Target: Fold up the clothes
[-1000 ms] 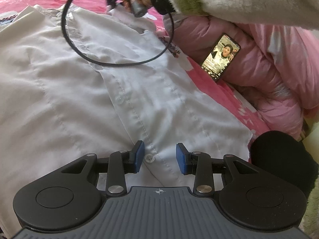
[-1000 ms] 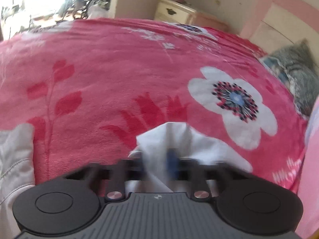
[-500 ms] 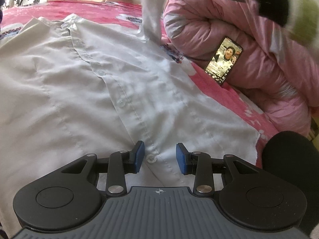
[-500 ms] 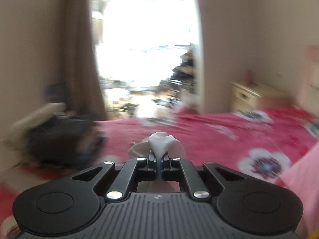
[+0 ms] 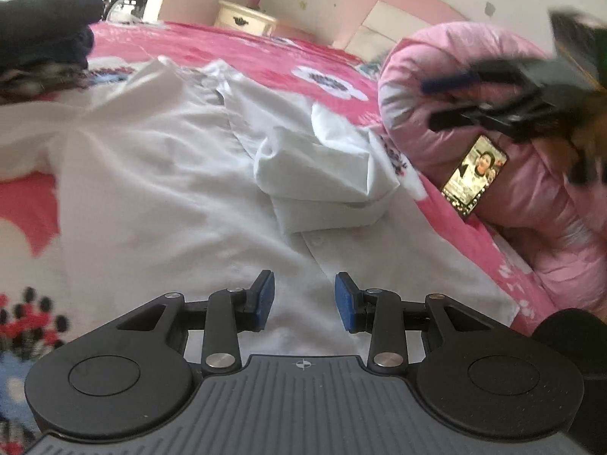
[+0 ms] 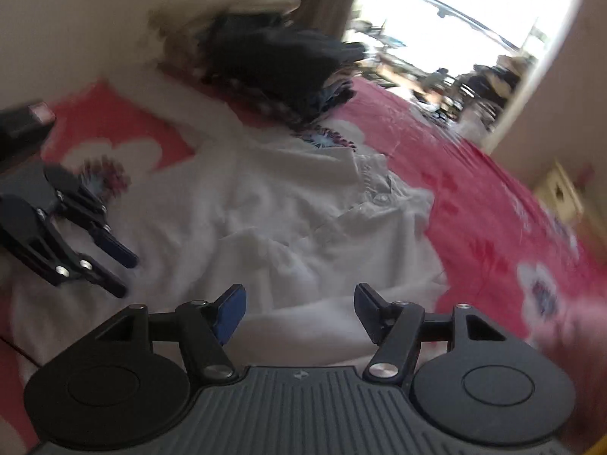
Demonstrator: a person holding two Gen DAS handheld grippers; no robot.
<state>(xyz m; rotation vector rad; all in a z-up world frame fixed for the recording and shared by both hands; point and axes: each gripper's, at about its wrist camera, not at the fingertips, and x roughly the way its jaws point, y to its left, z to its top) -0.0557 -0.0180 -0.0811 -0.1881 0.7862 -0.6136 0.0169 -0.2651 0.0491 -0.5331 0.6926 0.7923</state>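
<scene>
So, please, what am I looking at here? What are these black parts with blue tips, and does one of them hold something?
No robot arm is here. A person holds one hand tool in each hand, each with two jaws tipped by blue pads and a small wide-angle camera looking forward along them. So each picture is taken from one tool.

In the left tool's picture, the left gripper shows at the bottom, its jaws apart and empty. It points at a white shirt spread on a pink flowered bedcover, one sleeve folded onto its front. On the right a phone leans on a pink quilt, with the other tool blurred above.

In the right tool's picture, the right gripper is opening, with nothing between its jaws. Beyond the shirt sits a pile of dark clothes.
</scene>
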